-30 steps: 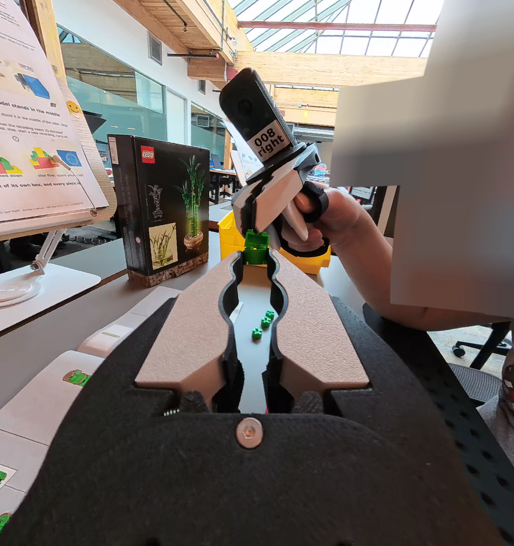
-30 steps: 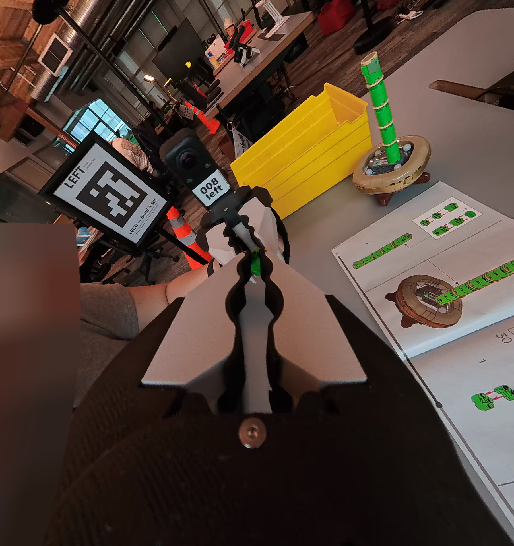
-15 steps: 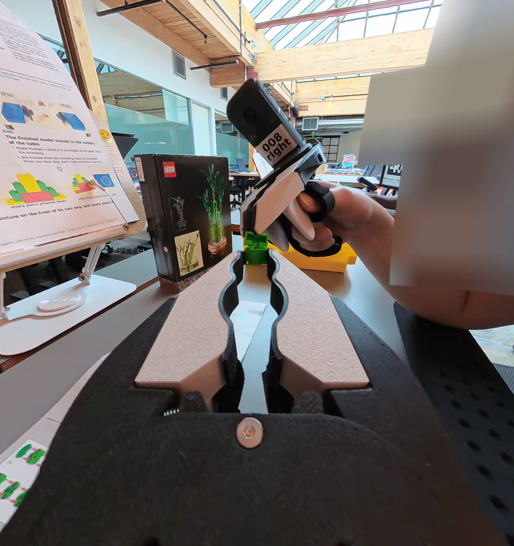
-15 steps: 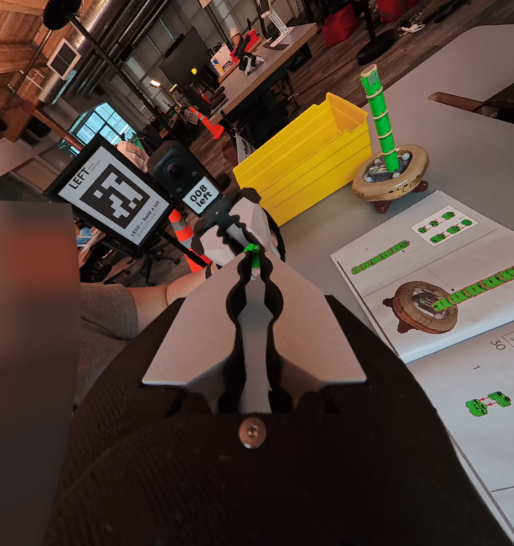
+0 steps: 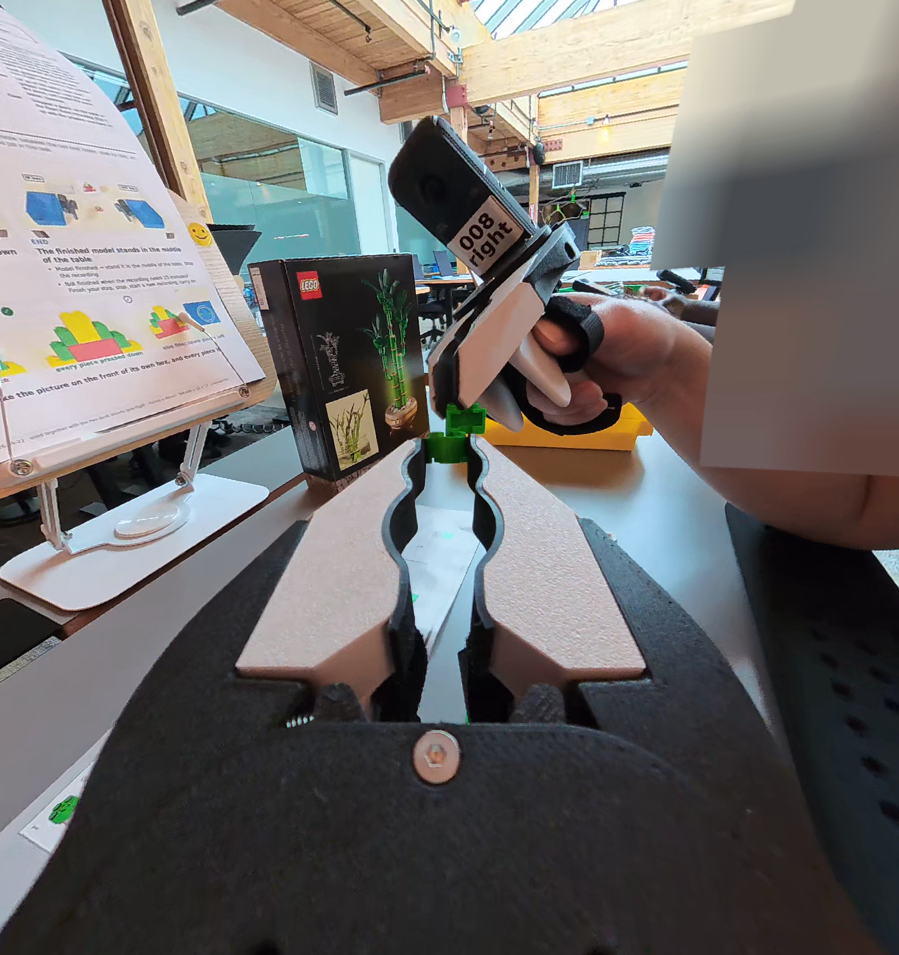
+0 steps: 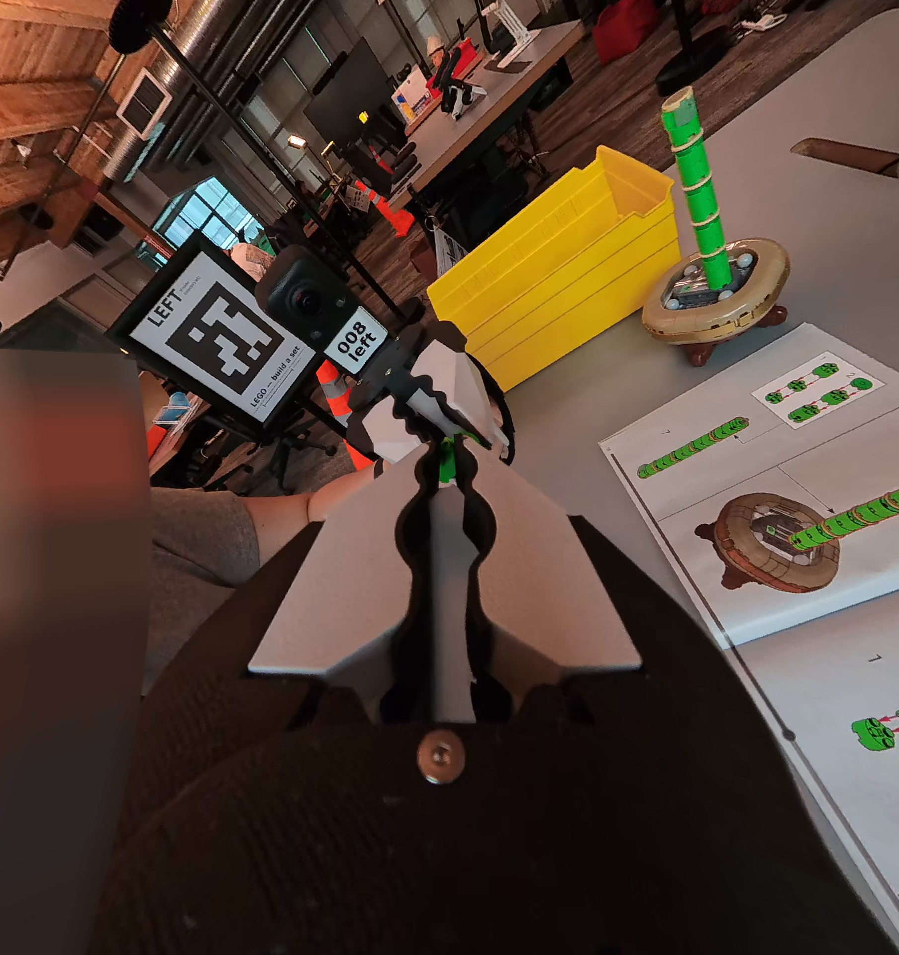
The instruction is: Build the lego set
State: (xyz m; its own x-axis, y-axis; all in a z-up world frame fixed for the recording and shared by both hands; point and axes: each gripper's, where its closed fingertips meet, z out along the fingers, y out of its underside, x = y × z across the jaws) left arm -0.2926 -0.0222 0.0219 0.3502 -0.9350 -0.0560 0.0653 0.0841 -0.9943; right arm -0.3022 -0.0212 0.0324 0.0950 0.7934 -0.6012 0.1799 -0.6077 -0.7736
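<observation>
Left wrist view: the left tongs [image 5: 446, 448] pinch a green lego piece [image 5: 444, 447] at their tips, raised above the bench [image 5: 659, 517]. The right tongs [image 5: 455, 408] come down from above, pinching a second green piece [image 5: 466, 416] that touches the first one's top.

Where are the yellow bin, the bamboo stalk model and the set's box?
yellow bin [image 6: 555, 289], right wrist view, on its long side wall.
bamboo stalk model [image 6: 703, 206], right wrist view, on the green stalk's middle.
set's box [image 5: 354, 362], left wrist view, on its printed front.
</observation>
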